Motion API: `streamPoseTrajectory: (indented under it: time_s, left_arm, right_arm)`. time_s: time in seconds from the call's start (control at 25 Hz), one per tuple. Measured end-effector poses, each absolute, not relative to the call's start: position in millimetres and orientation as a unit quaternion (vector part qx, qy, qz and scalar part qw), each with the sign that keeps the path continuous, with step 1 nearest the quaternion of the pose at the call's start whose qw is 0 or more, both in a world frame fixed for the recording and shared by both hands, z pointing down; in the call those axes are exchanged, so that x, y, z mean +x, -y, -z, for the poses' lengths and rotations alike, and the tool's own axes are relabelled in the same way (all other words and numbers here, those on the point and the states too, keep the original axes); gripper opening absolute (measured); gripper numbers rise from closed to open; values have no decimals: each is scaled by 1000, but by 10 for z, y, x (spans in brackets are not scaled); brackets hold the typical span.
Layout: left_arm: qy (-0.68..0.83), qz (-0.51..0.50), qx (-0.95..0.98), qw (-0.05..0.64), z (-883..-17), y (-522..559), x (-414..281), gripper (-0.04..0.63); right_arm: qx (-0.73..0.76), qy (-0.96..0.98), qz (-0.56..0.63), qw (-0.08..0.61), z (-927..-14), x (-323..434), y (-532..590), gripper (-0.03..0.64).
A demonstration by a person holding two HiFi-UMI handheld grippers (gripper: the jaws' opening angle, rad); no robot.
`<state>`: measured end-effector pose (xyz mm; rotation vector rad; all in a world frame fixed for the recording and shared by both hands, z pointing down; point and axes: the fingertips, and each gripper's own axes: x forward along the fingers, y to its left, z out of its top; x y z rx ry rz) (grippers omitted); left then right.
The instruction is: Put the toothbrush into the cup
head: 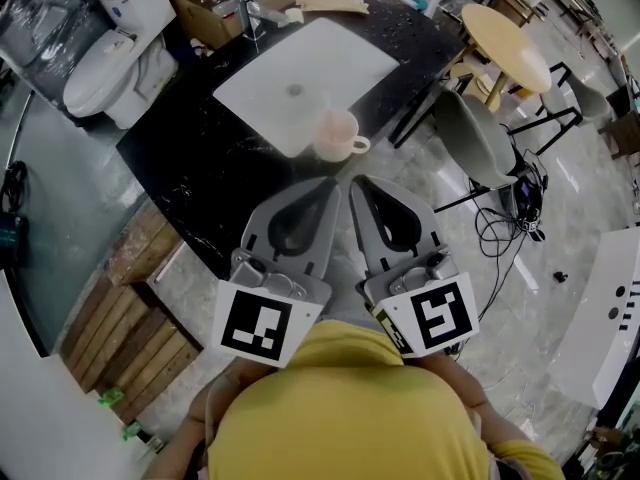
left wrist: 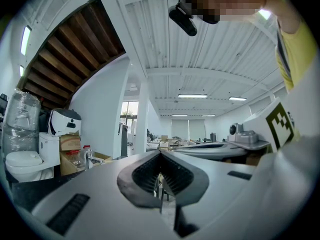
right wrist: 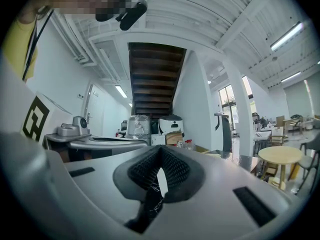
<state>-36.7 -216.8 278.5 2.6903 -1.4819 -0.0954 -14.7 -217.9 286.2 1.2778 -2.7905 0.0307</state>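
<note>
A pink cup (head: pixel 338 136) with a handle stands on the black counter (head: pixel 200 158), at the near corner of the white sink (head: pixel 300 68). A thin pale stick rising from the cup may be the toothbrush (head: pixel 327 106); it is too faint to be sure. My left gripper (head: pixel 334 184) and right gripper (head: pixel 354 182) are held side by side close to my body, tips at the counter's near edge, short of the cup. Both are shut with nothing between the jaws. The left gripper view (left wrist: pixel 161 155) and right gripper view (right wrist: pixel 160 150) show closed jaws aimed level across the room.
A faucet (head: pixel 248 14) stands behind the sink. A toilet (head: pixel 108 56) is at the far left, a wooden pallet (head: pixel 130 338) on the floor at left. To the right are a grey chair (head: pixel 472 140), a round wooden table (head: pixel 506 44) and floor cables (head: pixel 502 230).
</note>
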Motion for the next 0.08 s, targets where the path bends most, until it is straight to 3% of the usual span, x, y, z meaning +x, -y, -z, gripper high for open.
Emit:
streamPoseTrajectory:
  time_s: [0.08]
  left_arm:
    - [483, 33, 874, 35, -2782, 2161, -364, 11]
  right_arm:
    - [416, 909, -11, 37, -2868, -145, 2168, 15]
